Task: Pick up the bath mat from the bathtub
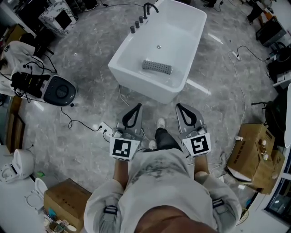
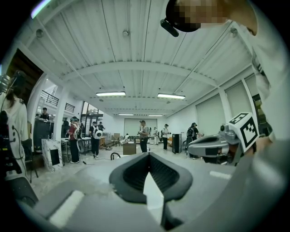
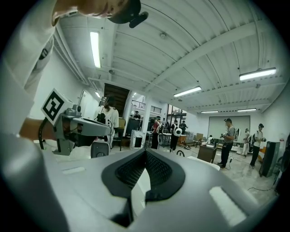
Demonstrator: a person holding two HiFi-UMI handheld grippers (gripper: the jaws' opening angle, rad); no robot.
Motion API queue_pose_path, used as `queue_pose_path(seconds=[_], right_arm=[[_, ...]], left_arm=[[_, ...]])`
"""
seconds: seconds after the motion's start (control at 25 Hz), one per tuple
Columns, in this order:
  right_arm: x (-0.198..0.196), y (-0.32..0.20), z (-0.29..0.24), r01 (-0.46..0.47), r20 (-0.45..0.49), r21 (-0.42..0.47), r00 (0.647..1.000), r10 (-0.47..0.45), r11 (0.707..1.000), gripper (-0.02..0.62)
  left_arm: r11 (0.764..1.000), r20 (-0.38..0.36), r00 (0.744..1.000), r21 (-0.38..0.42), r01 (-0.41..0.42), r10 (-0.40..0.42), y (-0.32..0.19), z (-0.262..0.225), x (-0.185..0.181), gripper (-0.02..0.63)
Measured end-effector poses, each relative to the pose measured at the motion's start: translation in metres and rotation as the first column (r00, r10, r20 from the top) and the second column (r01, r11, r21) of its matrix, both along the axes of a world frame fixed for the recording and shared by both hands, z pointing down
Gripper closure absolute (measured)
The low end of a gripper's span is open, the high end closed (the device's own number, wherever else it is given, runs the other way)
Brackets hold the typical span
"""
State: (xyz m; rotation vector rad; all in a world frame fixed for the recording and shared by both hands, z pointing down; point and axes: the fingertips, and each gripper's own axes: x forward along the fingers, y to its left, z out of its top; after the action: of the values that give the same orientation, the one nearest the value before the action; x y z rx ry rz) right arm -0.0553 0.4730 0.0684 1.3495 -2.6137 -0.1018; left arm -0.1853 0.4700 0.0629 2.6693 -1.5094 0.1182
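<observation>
A grey perforated bath mat (image 1: 157,67) lies on the floor of the white bathtub (image 1: 193,32), near the tub's closer end. A black faucet (image 1: 148,8) stands on the far rim. Both grippers are held level in front of the person, short of the tub's near wall and apart from the mat. My left gripper (image 1: 137,107) has its tips together with nothing between them, as the left gripper view (image 2: 148,155) also shows. My right gripper (image 1: 179,106) is likewise shut and empty (image 3: 145,152). Neither gripper view shows the mat.
A black round device (image 1: 59,90) with cables sits on the floor at the left. A power strip (image 1: 105,129) lies near my left gripper. Cardboard boxes stand at the right (image 1: 252,148) and lower left (image 1: 66,200). Several people (image 2: 143,135) stand far across the room.
</observation>
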Motion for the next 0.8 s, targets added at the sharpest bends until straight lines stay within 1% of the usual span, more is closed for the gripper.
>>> queue_pose_path(seconds=[0.24,0.52,0.8], right_arm=[[0.001,-0.041,0.001,0.016,0.007,-0.007,1.0,-0.016,1.0,0.593],[0.006,-0.098,0.001,0.039,-0.003,-0.018,0.999,-0.039,0.999,0.594],[0.024,-0.155,0.0,0.067,0.002,-0.019,0.998,-0.067,0.998,0.592]], left_arm=[[1.0,0.007,1.0,-0.002,0.009,-0.009,-0.038,0.0,0.003,0.601],[0.999,0.003,0.999,-0.016,0.039,-0.039,-0.09,0.004,0.004,0.603],[0.998,0.006,0.998,-0.013,0.059,-0.059,-0.145,0.003,0.024,0.602]])
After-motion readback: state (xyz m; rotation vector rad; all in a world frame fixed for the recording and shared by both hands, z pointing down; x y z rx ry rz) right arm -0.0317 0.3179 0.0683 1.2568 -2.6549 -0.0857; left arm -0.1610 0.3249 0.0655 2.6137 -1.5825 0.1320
